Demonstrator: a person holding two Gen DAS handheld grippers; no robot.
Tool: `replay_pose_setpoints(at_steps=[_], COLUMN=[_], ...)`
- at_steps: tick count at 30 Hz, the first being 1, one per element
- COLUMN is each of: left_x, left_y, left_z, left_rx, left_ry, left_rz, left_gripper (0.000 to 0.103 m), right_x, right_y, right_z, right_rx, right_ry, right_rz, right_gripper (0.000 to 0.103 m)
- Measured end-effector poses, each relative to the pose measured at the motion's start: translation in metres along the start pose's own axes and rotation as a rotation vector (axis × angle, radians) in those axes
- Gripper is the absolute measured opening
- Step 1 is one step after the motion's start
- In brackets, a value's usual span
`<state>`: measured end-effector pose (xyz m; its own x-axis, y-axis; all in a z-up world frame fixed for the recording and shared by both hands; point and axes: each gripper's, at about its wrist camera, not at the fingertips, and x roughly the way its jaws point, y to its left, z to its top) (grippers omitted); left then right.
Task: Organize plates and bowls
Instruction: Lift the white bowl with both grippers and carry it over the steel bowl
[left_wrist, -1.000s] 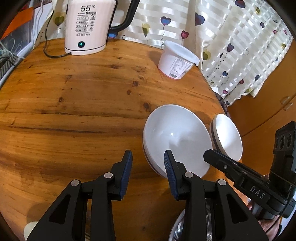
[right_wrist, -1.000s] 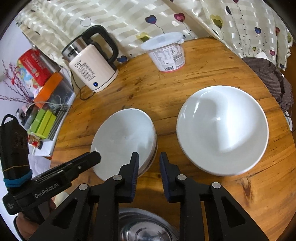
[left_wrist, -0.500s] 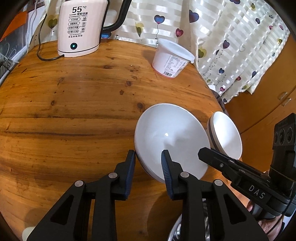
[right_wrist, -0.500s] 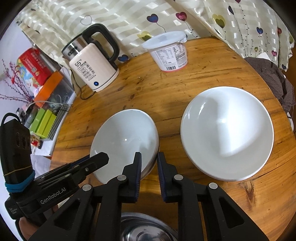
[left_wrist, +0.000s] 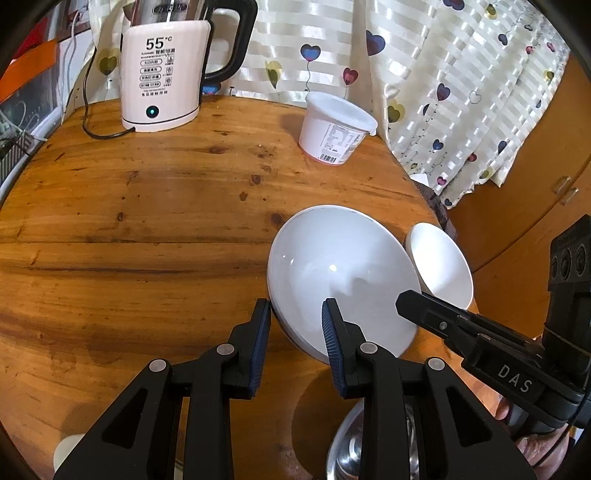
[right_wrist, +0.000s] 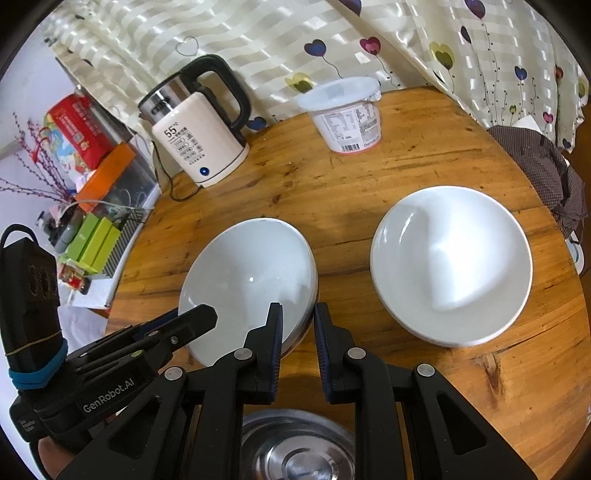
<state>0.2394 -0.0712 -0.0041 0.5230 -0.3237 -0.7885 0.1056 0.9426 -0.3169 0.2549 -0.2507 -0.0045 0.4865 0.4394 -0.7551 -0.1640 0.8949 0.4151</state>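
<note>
Bowls first: the left-hand stack of white bowls (right_wrist: 251, 280) sits straight ahead of both tools, and its near rim now lies between the fingers of each. My left tool (left_wrist: 295, 332) straddles that rim on its left side, one blue pad outside the wall and one over the inside; the gap has narrowed since a second ago but the jaws are not yet clamped. My right tool (right_wrist: 298, 332) brackets the rim's right side with a narrow gap, tighter than before, and I cannot tell whether the pads touch the porcelain. The second white bowl (right_wrist: 450, 262) rests on the desk (right_wrist: 369, 192) off to the right of my right tool, well apart from the stack. A steel bowl (right_wrist: 295, 450) lies just under both tools. Farther ahead stand a lidded white tub (right_wrist: 347, 118) and, to its left, an electric kettle (right_wrist: 199, 136) reading 55, closer in the left view than earlier.
</note>
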Motion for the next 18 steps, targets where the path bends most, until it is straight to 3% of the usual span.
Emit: replay_pose_setpoints(at_steps=[18], left_x=[-0.045], left_y=[-0.013], left_z=[-0.023], left_rx=[0.027], left_ry=[-0.051], left_rz=[-0.002], left_gripper=[0.03], right_x=[-0.049], right_y=[0.023], right_z=[-0.027], right_rx=[-0.034], right_ry=[-0.049], right_rz=[-0.005], right_gripper=[0.017])
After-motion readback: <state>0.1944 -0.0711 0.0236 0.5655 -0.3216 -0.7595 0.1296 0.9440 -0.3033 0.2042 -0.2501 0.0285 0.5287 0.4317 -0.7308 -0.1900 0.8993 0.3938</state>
